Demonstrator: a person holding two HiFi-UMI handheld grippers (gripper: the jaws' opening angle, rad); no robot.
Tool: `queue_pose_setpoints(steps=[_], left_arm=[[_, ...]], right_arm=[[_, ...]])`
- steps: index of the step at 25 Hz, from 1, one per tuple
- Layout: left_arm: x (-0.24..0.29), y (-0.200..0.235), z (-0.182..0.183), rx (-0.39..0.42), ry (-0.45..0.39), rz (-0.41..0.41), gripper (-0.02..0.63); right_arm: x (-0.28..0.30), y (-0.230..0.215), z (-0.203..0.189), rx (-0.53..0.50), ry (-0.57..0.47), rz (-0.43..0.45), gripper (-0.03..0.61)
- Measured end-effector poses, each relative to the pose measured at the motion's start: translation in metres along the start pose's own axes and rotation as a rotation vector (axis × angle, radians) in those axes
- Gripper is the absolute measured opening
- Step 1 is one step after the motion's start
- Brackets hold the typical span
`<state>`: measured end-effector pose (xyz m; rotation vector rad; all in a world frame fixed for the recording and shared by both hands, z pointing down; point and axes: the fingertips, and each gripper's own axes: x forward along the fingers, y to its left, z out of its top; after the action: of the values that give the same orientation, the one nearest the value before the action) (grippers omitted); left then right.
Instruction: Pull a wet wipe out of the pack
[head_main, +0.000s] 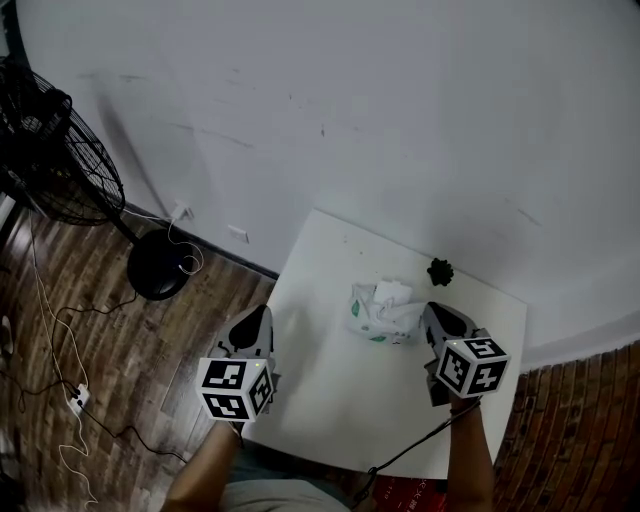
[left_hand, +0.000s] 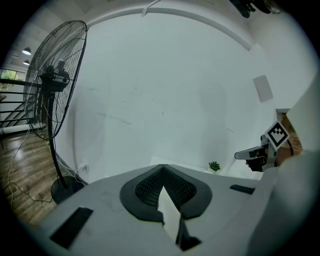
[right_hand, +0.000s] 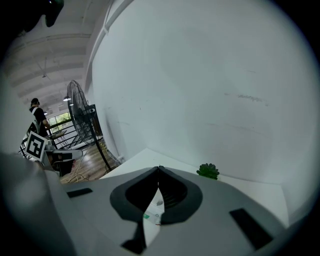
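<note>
The wet wipe pack (head_main: 383, 315), white with green print, lies on the far middle of the white table (head_main: 340, 390), and a crumpled white wipe (head_main: 392, 292) sticks up from its top. My right gripper (head_main: 432, 312) hovers at the pack's right edge, jaws shut and empty. In the right gripper view a sliver of the pack (right_hand: 151, 214) shows through the slit below the closed tips (right_hand: 159, 169). My left gripper (head_main: 256, 322) hangs over the table's left edge, well left of the pack. It is shut (left_hand: 162, 167) on nothing.
A small dark green plant (head_main: 440, 271) stands near the table's far edge by the white wall, behind the pack. A black standing fan (head_main: 50, 150) with its round base (head_main: 160, 262) and cables (head_main: 60, 330) is on the wooden floor to the left. Brick-patterned floor (head_main: 580, 420) lies to the right.
</note>
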<state>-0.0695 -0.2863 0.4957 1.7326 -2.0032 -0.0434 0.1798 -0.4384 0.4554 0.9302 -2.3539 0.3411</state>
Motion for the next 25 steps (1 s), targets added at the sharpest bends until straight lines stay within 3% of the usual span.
queue_pose_setpoints(steps=[25], left_arm=[[-0.019,-0.02,0.021,0.025,-0.06,-0.024,0.0]], right_arm=[[-0.049,-0.002,0.037,-0.017,-0.132,-0.04,0.003]])
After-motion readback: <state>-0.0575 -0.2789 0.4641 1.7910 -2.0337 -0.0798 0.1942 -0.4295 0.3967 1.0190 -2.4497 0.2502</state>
